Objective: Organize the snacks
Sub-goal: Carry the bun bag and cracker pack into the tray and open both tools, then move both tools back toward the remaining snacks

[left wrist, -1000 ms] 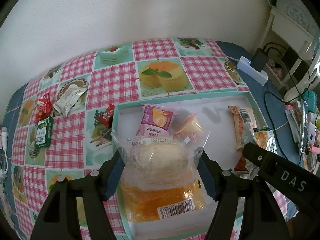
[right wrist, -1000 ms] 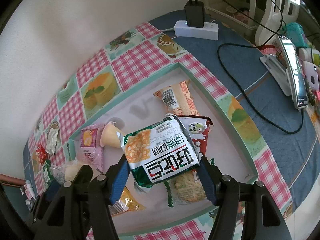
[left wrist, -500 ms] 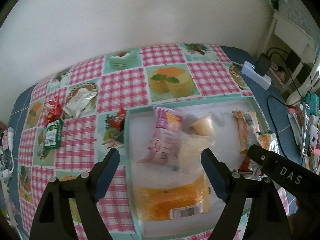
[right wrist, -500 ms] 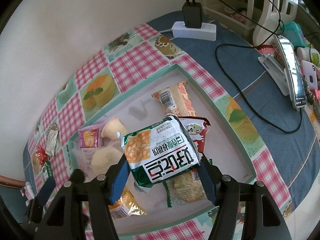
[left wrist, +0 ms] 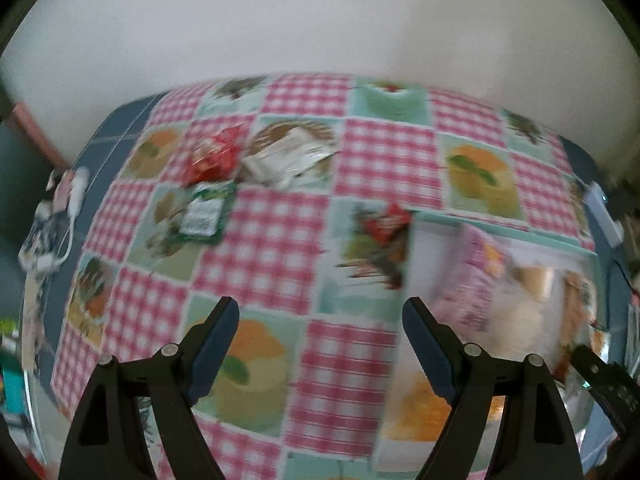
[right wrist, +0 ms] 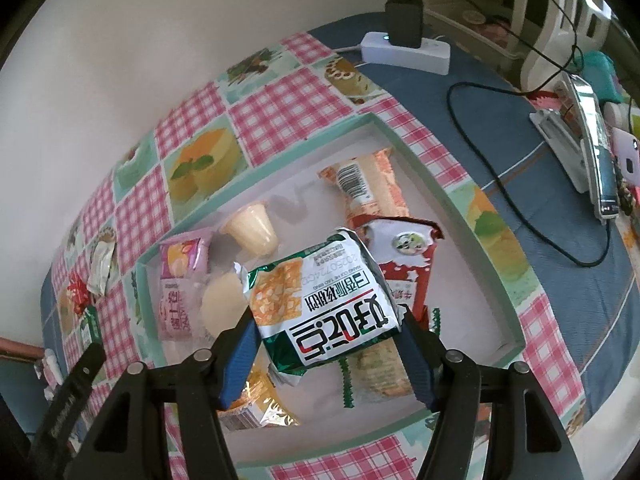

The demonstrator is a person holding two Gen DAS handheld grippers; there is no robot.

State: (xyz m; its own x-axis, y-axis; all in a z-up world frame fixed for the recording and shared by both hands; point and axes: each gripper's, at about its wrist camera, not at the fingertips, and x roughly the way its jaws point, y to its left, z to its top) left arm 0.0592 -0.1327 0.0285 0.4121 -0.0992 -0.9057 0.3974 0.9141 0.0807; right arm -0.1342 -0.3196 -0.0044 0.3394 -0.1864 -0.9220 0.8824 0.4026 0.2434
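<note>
The left hand-held gripper (left wrist: 320, 340) hangs spread and empty over the checked surface (left wrist: 276, 240). The right hand-held gripper (right wrist: 326, 338) clamps a green-and-white snack bag (right wrist: 324, 304) above the tray (right wrist: 472, 236).

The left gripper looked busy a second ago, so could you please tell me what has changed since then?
The left gripper let go of the clear-bagged bun, which now lies in the tray, and swung left, open and empty, over the tablecloth toward the loose snacks. The right gripper stayed shut on the green and white packet above the tray.
</note>
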